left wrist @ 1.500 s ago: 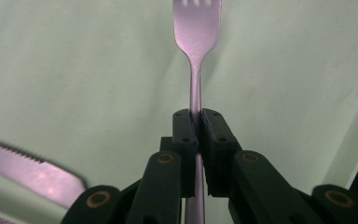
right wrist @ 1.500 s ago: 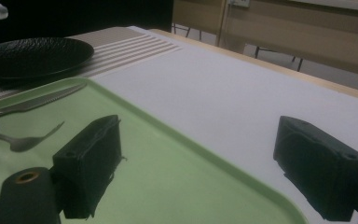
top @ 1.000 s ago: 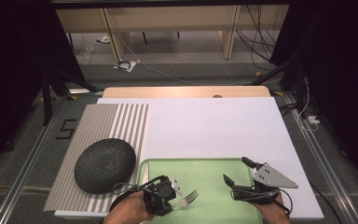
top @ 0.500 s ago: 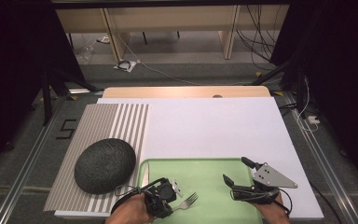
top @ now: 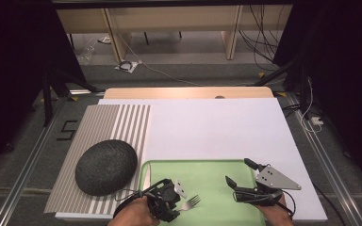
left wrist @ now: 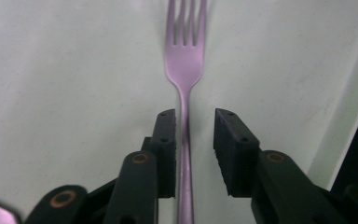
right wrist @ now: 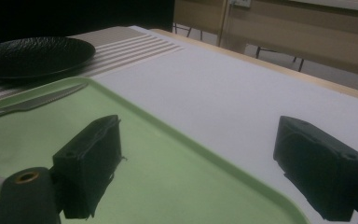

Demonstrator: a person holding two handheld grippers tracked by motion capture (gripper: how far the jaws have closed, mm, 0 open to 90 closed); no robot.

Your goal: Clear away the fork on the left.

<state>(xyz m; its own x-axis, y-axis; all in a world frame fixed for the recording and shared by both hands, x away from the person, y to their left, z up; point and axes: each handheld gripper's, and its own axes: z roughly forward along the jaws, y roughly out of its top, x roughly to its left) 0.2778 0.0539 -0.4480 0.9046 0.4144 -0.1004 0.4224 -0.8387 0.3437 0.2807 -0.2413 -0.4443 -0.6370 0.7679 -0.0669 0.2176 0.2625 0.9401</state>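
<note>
1. Left hand-held gripper (top: 181,200) sits low over the green tray (top: 212,172), jaws narrow and just been opening, and the fork's (left wrist: 184,60) handle runs between them.
2. Looking along the left gripper's own jaws, one pad sits right against the handle while the other stands clear, so nothing is clamped.
3. Fork lies flat on the tray, tines pointing away from the gripper.
4. Right hand-held gripper (top: 239,176) hovers over the tray's right side, jaws spread wide and empty.
5. Dark plate (top: 106,165) rests on the striped mat (top: 118,122), just left of the tray on the desk (top: 217,127).
6. A knife (right wrist: 32,101) lies on the tray near the plate.
</note>
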